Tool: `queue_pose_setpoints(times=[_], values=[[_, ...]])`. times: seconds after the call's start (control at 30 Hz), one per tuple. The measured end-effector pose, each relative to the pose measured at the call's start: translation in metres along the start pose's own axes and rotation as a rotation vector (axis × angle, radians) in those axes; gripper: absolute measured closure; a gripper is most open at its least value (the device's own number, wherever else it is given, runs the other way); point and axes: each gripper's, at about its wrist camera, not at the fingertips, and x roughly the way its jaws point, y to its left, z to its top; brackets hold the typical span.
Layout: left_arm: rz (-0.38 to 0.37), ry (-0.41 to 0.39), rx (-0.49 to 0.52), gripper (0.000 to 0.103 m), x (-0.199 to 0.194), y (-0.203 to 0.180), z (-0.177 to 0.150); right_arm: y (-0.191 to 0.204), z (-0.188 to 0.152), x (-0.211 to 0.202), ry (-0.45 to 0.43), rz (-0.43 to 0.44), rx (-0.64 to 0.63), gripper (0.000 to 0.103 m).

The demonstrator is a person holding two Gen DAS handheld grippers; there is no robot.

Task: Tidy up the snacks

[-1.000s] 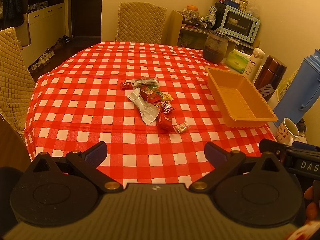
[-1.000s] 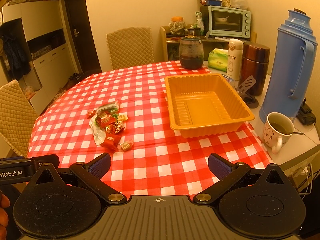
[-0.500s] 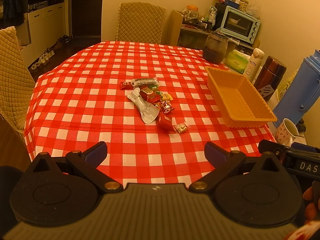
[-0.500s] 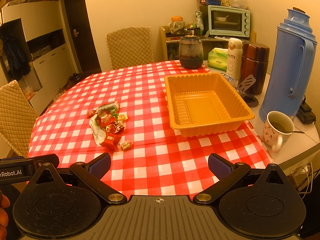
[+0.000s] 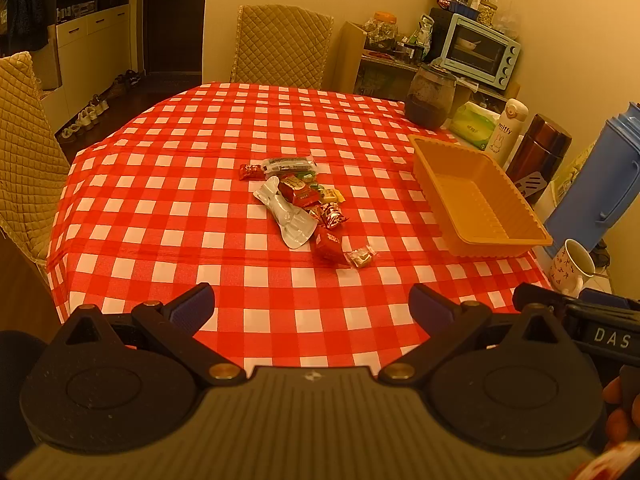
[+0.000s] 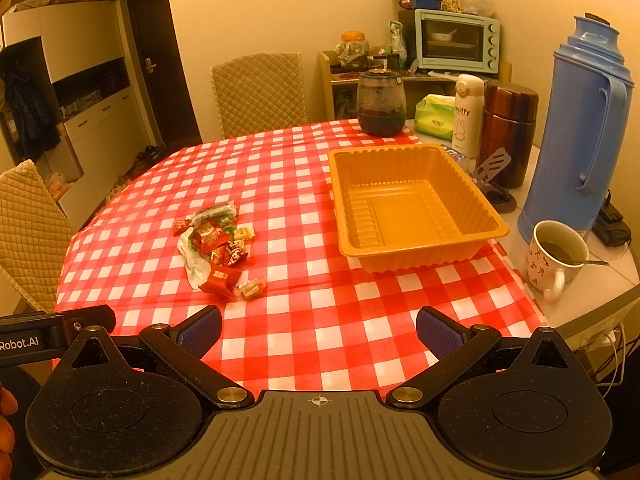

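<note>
Lying ahead of both spread tongs, snacks (image 5: 308, 208), tray (image 6: 416, 240) beside

1. Warm yellow light fills the room, and the wall (image 6: 280, 8) is plain and cream-coloured.
2. A table under a red-and-white checked cloth (image 5: 200, 152) takes up the middle.
3. A quilted beige chair (image 5: 284, 44) stands at the far side, and another quilted chair (image 5: 24, 152) at the left edge.
4. A dark door (image 6: 156, 60) is at the back left, beside white cabinets (image 6: 92, 92).
5. Shoes (image 5: 86, 114) line the dark floor below the cabinets.
6. A low shelf (image 6: 400, 76) against the wall carries a pale blue toaster oven (image 6: 458, 44).
</note>
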Motion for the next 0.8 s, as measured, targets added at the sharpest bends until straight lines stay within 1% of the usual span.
queue_pose_setpoints(times=[0.8], values=[[-0.001, 0.003, -0.005, 0.001, -0.0002, -0.0023, -0.0005, -0.0008, -0.0042, 0.0028, 0.005, -0.001, 0.001, 0.001]])
